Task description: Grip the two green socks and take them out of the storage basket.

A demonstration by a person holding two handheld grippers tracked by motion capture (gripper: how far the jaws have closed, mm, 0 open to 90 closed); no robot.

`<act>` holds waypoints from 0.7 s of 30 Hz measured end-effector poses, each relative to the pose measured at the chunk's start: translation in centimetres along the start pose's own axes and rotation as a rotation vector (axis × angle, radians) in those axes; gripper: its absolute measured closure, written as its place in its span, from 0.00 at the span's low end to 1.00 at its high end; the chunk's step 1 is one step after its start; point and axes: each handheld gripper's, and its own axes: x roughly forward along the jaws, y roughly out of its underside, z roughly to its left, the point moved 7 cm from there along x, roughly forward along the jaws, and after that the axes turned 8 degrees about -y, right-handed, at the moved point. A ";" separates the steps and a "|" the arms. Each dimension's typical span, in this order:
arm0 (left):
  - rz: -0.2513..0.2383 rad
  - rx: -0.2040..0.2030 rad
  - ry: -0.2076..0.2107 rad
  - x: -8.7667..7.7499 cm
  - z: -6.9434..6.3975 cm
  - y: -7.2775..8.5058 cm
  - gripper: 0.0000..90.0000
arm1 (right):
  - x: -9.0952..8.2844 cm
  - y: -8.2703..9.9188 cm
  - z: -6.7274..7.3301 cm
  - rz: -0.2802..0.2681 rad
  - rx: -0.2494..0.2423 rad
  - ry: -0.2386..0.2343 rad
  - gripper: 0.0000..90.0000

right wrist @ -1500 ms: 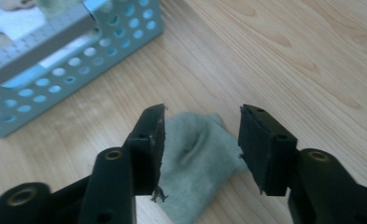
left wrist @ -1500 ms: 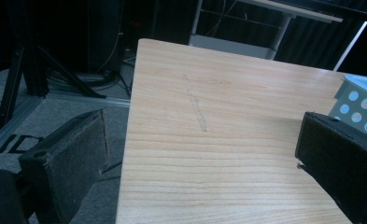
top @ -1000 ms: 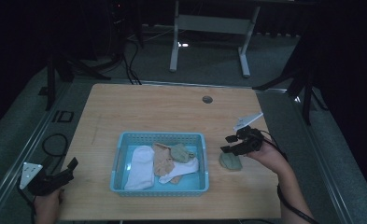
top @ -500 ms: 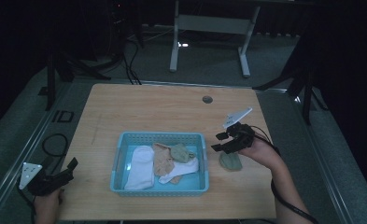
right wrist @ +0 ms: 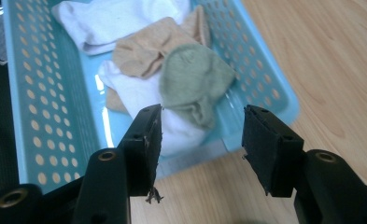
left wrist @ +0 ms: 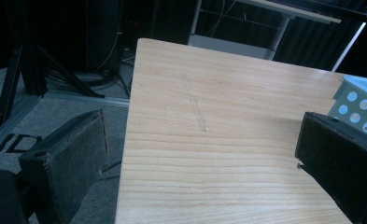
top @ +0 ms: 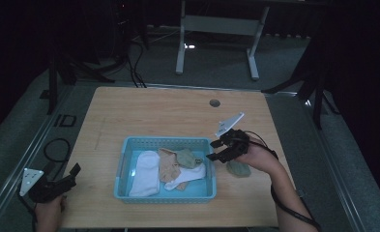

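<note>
A light blue perforated basket [top: 124,164] sits near the table's front middle and holds white, tan and grey-green socks [top: 187,157]. My right gripper [top: 212,151] hovers open at the basket's right rim, jaws empty and pointed at the grey-green sock [right wrist: 193,77]. Another grey-green sock [top: 239,168] lies on the table just right of the basket, under the right hand. My left gripper [top: 71,175] stands open at the table's front left corner, nothing between its pads [left wrist: 69,158]. The basket's corner [left wrist: 358,100] shows at the right of the left gripper view.
The wooden table [top: 153,116] has a small round grommet [top: 214,103] near its far edge. Cables lie on the floor to the left, and a white desk frame [top: 216,24] stands beyond the table.
My right gripper has moved left from above the loose grey-green sock to the basket's right rim, leaving that sock on the table. The left gripper has stayed put.
</note>
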 end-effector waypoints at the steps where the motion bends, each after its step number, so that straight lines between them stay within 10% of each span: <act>1: -0.001 -0.001 0.001 0.0 0.0 0.0 0.03 | 0.3 -0.2 0.1 0.006 -0.003 -0.003 0.52; 21: -0.003 -0.001 0.006 0.0 0.0 0.0 0.03 | 6.7 -2.6 0.2 0.099 -0.029 -0.067 0.50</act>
